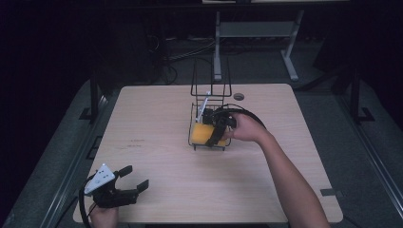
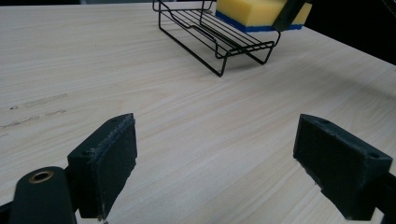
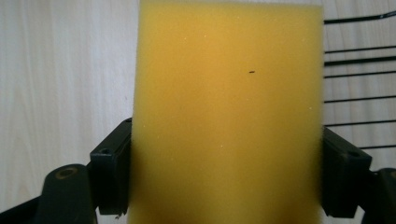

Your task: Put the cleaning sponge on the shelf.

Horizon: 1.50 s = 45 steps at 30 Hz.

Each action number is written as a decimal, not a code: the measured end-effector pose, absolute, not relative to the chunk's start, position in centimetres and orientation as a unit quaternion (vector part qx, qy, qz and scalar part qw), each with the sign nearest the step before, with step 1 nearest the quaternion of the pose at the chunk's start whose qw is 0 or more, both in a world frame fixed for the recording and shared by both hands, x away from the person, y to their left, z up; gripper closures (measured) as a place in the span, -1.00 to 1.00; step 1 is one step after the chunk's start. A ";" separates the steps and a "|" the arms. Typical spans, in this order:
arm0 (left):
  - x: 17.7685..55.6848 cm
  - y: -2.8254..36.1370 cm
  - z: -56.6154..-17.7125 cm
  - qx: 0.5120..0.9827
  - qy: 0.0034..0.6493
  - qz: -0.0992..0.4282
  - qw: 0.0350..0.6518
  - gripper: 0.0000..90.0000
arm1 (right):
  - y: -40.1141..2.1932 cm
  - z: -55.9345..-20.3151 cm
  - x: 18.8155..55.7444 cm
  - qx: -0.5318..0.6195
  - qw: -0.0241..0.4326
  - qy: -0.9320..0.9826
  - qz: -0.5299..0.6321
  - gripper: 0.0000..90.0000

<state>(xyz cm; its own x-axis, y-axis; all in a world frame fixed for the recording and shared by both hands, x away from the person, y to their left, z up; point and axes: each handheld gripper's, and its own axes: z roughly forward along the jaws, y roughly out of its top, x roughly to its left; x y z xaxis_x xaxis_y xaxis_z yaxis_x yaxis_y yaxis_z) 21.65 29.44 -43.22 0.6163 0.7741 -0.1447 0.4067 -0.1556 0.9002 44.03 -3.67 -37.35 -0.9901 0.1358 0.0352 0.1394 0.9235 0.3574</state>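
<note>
A yellow sponge [image 1: 202, 134] with a blue underside sits at the front end of a black wire rack [image 1: 210, 90] in the middle of the table. My right gripper [image 1: 209, 127] is shut on the sponge, one jaw pressed against each side. In the right gripper view the sponge [image 3: 229, 116] spans the jaws of this gripper [image 3: 229, 179], with rack wires [image 3: 355, 74] to the right. Near the table's front left corner my left gripper [image 1: 135, 177] stands open and holds nothing. The left gripper view looks past the gripper [image 2: 229, 163] across bare wood to the rack [image 2: 219, 44] and sponge [image 2: 252, 11].
The light wooden table [image 1: 157, 190] has faint dark marks [image 1: 135, 142] left of centre and a round cable hole [image 1: 238, 96] behind the rack. A grey desk frame [image 1: 256, 33] stands beyond the far edge. Dark floor surrounds the table.
</note>
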 end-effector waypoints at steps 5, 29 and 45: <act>21.7 29.4 -43.2 0.738 0.400 0.178 0.514 -0.72 | -3.4 -37.1 44.6 -0.071 0.000 -0.982 -0.176 -0.52; 21.7 29.5 -43.2 0.738 0.400 0.177 0.515 -0.71 | -3.5 -39.1 47.9 -0.087 0.008 -0.983 -0.160 -0.52; 21.7 29.5 -43.2 0.737 0.401 0.177 0.515 -0.72 | -3.3 -40.1 48.5 -0.083 0.008 -0.985 -0.153 -0.52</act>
